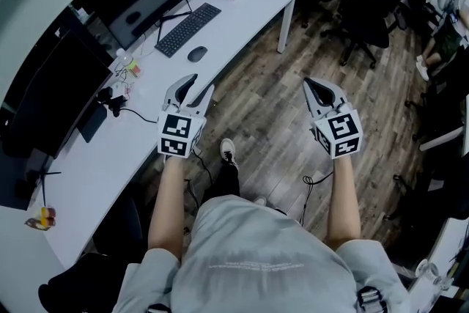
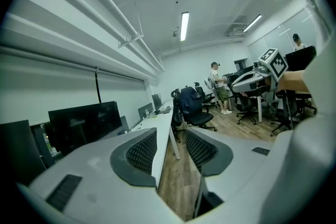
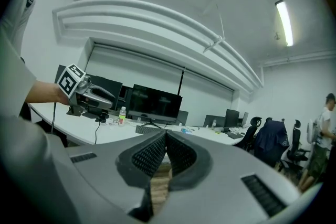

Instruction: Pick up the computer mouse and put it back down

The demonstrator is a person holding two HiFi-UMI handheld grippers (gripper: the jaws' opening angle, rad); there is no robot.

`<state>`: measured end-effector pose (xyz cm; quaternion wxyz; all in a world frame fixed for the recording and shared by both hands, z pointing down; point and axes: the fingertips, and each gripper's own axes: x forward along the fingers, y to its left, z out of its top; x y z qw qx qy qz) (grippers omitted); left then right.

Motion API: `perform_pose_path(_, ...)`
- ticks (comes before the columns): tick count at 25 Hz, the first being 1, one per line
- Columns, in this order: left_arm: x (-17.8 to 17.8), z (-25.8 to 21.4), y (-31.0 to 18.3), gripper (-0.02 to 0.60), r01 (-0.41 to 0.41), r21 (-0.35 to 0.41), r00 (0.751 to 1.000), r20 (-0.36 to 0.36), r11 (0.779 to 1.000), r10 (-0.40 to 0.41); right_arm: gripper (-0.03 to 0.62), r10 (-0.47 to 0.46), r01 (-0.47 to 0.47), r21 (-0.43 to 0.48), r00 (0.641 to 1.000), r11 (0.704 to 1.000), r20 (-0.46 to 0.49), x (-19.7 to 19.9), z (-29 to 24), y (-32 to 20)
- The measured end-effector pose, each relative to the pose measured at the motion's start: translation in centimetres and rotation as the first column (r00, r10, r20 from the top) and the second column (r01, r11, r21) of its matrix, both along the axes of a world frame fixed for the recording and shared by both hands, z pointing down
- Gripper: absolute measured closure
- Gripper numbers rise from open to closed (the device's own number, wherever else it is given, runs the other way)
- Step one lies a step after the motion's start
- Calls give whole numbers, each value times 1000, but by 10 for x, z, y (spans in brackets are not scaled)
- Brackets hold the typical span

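Head view only: mouse (image 1: 197, 53) on the desk (image 1: 245, 0), just right of the keyboard (image 1: 187, 29), ahead of the left gripper (image 1: 198, 84) and apart from both grippers.
Gripper views: each shows the other gripper; the left one also shows a person (image 2: 219, 86) standing far off.
Left jaws: partly apart, nothing between them, only floor and desk edge in the gap.
Right gripper (image 1: 316, 84): jaws pressed together, holding nothing.
Hard to make out: the hands, hidden behind the marker cubes in the head view.
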<state>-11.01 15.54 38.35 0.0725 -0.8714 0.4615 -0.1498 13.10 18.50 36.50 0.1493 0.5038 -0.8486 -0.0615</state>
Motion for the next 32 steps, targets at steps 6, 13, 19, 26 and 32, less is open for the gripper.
perform_pose_path(6, -8, 4, -49, 402, 9, 2, 1000, 5, 1000, -9, 592, -10, 10, 14, 1000, 1000, -14, -7, 1, -47)
perform_pose_path(13, -34, 15, -145, 382, 36, -2, 999, -2, 999, -36, 592, -14, 15, 20, 999, 1000, -46, -23, 1, -140)
perform_pose_path(19, -60, 33, -230, 360, 38, -53, 999, 15, 998, -37, 592, -30, 29, -28, 999, 999, -26, -50, 7, -228)
perform_pose_path(26, -94, 68, -307, 350, 41, -142, 999, 20, 989, -38, 594, -71, 65, -111, 996, 992, -45, -90, 28, -308)
perform_pose_path(32, -112, 106, -350, 337, 18, -228, 1000, 23, 973, -13, 594, -76, 66, -164, 995, 984, -57, -116, 49, -356)
